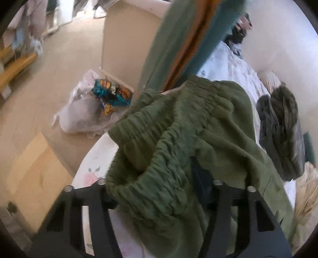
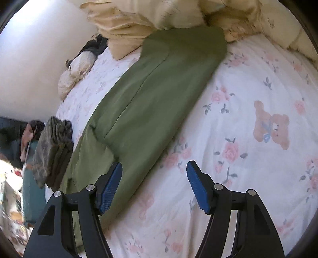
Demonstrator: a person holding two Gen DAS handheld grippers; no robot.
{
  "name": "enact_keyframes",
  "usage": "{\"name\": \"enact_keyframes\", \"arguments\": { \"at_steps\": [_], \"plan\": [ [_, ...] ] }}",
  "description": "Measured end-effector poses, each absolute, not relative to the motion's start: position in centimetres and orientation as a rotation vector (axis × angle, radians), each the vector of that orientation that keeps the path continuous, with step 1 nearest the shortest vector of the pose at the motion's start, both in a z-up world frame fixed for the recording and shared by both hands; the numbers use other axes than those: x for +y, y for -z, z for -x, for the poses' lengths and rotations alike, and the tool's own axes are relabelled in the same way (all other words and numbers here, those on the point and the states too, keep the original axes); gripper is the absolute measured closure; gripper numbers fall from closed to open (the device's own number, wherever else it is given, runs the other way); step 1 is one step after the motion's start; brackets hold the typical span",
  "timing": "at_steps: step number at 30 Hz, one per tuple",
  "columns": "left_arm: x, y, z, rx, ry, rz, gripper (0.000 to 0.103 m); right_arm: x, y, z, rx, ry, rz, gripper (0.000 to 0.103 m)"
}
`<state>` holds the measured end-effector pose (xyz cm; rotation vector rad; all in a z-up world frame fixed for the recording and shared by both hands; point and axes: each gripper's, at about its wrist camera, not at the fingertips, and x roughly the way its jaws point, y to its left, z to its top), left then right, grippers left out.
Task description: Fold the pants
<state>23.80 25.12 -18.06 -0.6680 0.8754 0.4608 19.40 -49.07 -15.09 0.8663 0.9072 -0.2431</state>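
**Grippers at the waistband and the leg of the green pants**

Left gripper [image 1: 159, 190] sits nearest its camera, its two black arms rising from the lower edge with the gathered elastic waistband of the green pants [image 1: 178, 129] bunched between and over them; the fingertips are buried under the cloth, so I cannot tell whether they are clenched on it, though the lifted, draped waistband suggests it is being carried over toward the legs; beyond it, off the edge of the bed, a plastic bag [image 1: 87, 111] of bright wrappers lies on the floor, and on the bed further off lies a dark heap of clothes [image 1: 282, 133].

Right gripper [image 2: 154, 184] hangs released, its blue pads [image 2: 111, 186] spread wide and holding nothing; the left pad hovers over the near edge of the pants, the right one over the floral bedsheet [image 2: 248, 89], likely placed to pin or smooth the cloth; the pants' legs stretch flat and doubled, one on the other, diagonally away to the cream pillows [image 2: 159, 13] at the far end; just beside them, to the left, rests a folded stack of camouflage clothes [image 2: 53, 150], probably garments already done.
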Motion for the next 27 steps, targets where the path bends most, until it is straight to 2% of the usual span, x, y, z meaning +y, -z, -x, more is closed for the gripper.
{"name": "enact_keyframes", "arguments": {
  "at_steps": [5, 6, 7, 14, 15, 16, 22, 23, 24, 25, 27],
  "plan": [
    [24.6, 15.9, -23.4, 0.806, -0.457, 0.647, 0.074, -54.1, 18.6, -19.2, 0.858, 0.3, -1.037, 0.032],
    [24.0, 15.5, -23.4, 0.81, -0.478, 0.614, 0.082, -55.5, 19.1, -18.8, 0.818, 0.313, -1.081, 0.032],
    [23.8, 15.3, -23.5, 0.814, -0.484, 0.597, 0.085, -56.5, 19.3, -18.6, 0.788, 0.323, -1.113, 0.032],
    [23.5, 13.5, -24.0, 0.817, -0.495, 0.566, 0.087, -61.7, 19.6, -23.2, 0.748, 0.31, -1.07, 0.032],
    [23.3, 13.2, -24.1, 0.824, -0.498, 0.541, 0.087, -62.1, 19.7, -23.8, 0.755, 0.314, -1.053, 0.039],
    [23.1, 13.2, -24.2, 0.826, -0.497, 0.524, 0.087, -62.5, 19.7, -24.8, 0.768, 0.324, -1.0, 0.052],
    [22.7, 14.2, -24.2, 0.847, -0.55, 0.505, 0.087, -64.9, 21.2, -27.4, 0.667, 0.274, -1.02, 0.061],
    [22.6, 14.2, -24.2, 0.849, -0.554, 0.497, 0.087, -64.9, 21.2, -27.8, 0.668, 0.279, -1.008, 0.067],
    [22.6, 14.1, -24.1, 0.847, -0.552, 0.495, 0.087, -65.0, 21.2, -27.9, 0.674, 0.288, -0.999, 0.095],
    [22.6, 13.9, -24.0, 0.845, -0.549, 0.495, 0.088, -65.0, 21.2, -27.9, 0.68, 0.302, -0.992, 0.101],
    [22.6, 12.9, -23.6, 0.829, -0.54, 0.494, 0.089, -64.7, 20.0, -27.3, 0.653, 0.312, -0.952, 0.101]
  ]
}}
